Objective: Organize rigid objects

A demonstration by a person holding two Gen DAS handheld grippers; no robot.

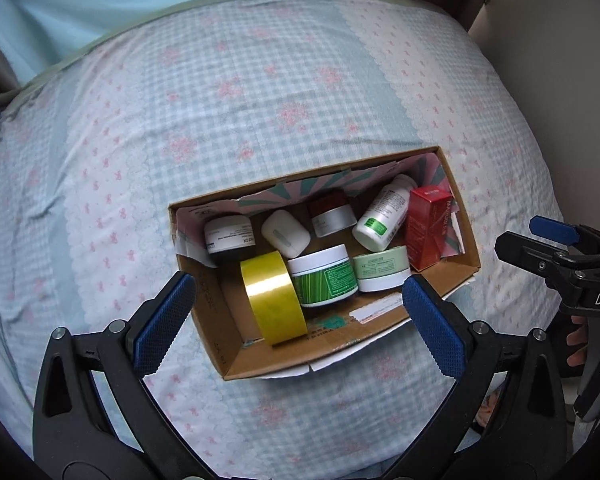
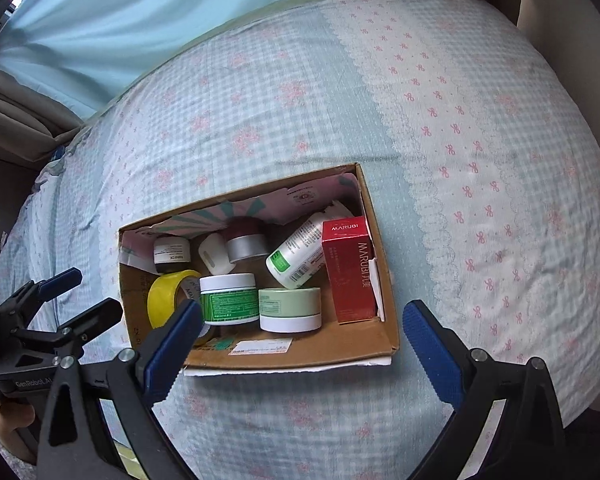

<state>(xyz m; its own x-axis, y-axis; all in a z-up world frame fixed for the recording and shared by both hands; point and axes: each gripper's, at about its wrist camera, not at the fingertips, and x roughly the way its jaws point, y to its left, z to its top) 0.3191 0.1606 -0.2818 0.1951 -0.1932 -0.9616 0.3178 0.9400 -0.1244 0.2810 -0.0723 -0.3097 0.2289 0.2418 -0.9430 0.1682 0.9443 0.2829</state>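
An open cardboard box (image 1: 236,344) (image 2: 388,332) lies on a bed. Inside are a yellow tape roll (image 1: 274,298) (image 2: 162,296), a green-labelled jar (image 1: 325,276) (image 2: 229,298), a pale green jar (image 1: 381,268) (image 2: 290,308), a red carton (image 1: 428,228) (image 2: 350,268), a white bottle lying tilted (image 1: 384,216) (image 2: 298,254), a white case (image 1: 286,233) (image 2: 217,258), a dark-lidded jar (image 1: 332,212) (image 2: 246,242) and a black-and-white jar (image 1: 229,238) (image 2: 172,254). My left gripper (image 1: 300,320) hovers open over the box's near side. My right gripper (image 2: 300,336) hovers open above the box's near edge. Both are empty.
The bed (image 1: 260,100) has a blue checked sheet with pink bows. A light blue curtain (image 2: 140,20) hangs behind it. A beige wall (image 1: 560,60) is at the right. Each gripper shows in the other's view, the right one (image 1: 556,248) and the left one (image 2: 60,300).
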